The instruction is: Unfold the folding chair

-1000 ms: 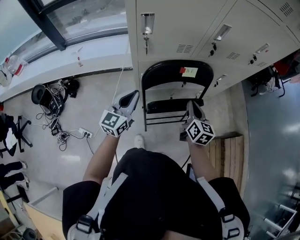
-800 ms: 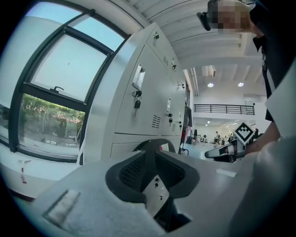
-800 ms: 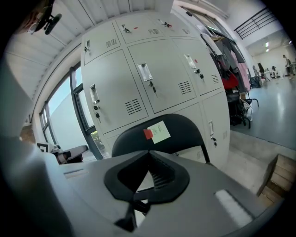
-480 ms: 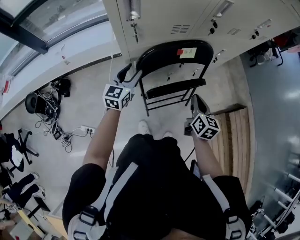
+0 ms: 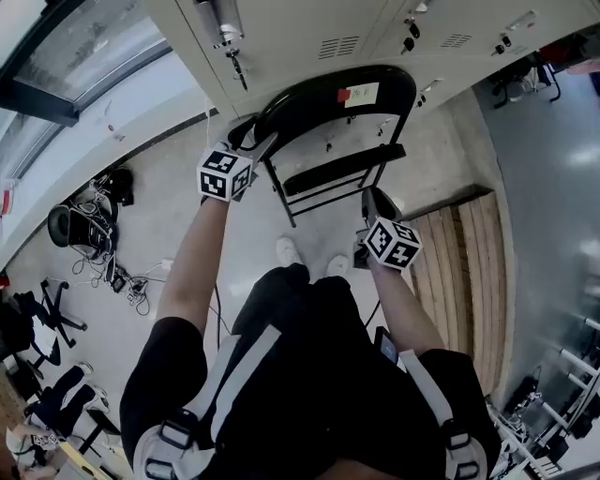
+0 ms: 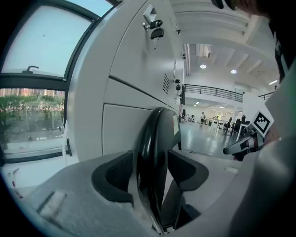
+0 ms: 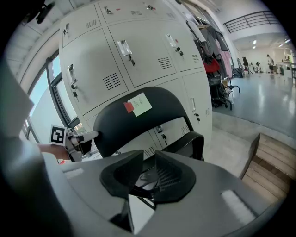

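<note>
Whereas a second earlier the left gripper (image 5: 254,138) sits level with the seat (image 5: 342,169), it is now up at the top left edge of the folding chair (image 5: 328,94), its jaws closed on the black backrest (image 6: 155,152), which fills the gap between them. The right gripper (image 5: 369,199) stays low at the chair's right side, its jaws nearly together on what appears to be a thin dark bar of the frame. Both holds look made. The seat still shows as a narrow band, so unfolding is judged not yet begun. Count: one chair, leaning against one bank of grey lockers (image 5: 309,28); two grippers; two labels on the backrest, one red (image 5: 344,95) and one pale (image 5: 364,92); one wooden platform (image 5: 469,272) right of the chair.
</note>
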{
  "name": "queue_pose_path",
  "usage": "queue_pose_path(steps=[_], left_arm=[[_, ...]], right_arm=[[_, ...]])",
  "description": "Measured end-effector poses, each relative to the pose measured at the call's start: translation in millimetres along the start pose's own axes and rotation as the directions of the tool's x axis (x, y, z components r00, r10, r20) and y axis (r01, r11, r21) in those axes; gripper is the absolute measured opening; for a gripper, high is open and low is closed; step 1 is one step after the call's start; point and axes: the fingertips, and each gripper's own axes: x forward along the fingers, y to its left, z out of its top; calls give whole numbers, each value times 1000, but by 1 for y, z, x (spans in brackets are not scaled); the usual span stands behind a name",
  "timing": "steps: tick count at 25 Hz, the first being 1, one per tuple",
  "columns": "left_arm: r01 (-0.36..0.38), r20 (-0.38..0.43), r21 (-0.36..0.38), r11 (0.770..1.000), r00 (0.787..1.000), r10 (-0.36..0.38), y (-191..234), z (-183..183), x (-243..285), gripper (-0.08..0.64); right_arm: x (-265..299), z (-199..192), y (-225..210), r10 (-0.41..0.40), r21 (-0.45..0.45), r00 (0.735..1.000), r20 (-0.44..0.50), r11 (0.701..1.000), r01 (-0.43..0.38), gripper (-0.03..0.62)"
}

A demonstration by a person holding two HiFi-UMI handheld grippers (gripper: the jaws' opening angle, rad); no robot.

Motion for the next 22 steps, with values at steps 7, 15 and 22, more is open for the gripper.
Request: queue_pose_path(steps=[7, 15, 22], left_arm=[[89, 14, 20, 996, 996, -89, -4, 6, 20, 242], [171, 35, 54, 984, 984, -173, -21, 25, 35, 224], [160, 34, 73, 984, 986, -163, -21, 24, 36, 219]], right_arm=[[20, -20, 12, 8, 52, 999, -51, 999, -5, 83], [75, -36, 2, -78, 381, 986, -150, 915, 131, 267], [126, -69, -5, -176, 478, 947, -268, 829, 289, 316]])
